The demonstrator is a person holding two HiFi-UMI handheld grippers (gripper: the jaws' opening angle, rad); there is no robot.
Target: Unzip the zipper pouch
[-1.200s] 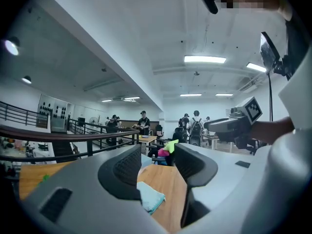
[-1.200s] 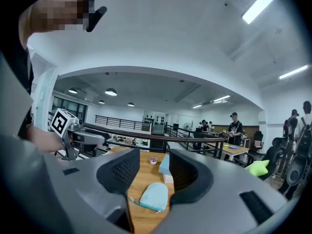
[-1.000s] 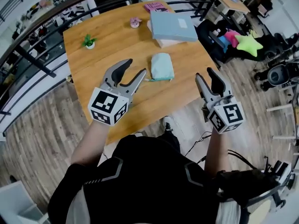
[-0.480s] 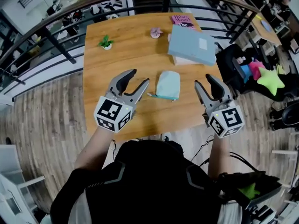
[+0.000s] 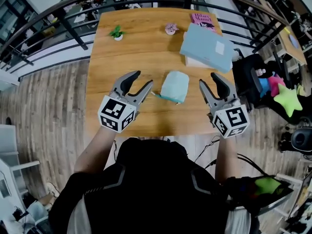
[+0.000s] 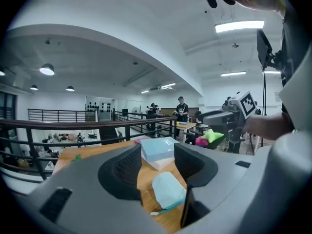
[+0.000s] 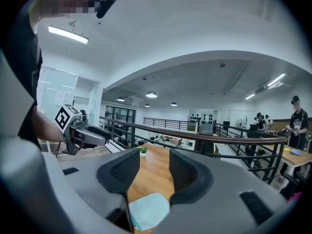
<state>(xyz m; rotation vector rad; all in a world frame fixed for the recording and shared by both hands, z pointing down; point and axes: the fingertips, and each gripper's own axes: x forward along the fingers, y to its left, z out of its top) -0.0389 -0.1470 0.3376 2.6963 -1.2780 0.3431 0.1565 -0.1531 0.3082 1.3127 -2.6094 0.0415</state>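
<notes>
At the bottom of the frame, a person in a black top stretches both forearms forward and slightly apart over the near edge of a wooden table, each hand carrying a gripper topped by a cube of black-and-white square markers. The left gripper, at centre left, angles toward the frame's middle with its jaws spread and nothing between the pads. The right gripper, at centre right, points up the frame, its jaws likewise apart and empty. Between the two, at the frame's centre, the pale turquoise zipper pouch lies flat on the table, its zip pull near the left gripper's tips. Farther back, at upper right, sits a pale blue book, then a pink book whose cover lettering is too small to read, a small pink trinket and a tiny potted plant.
</notes>
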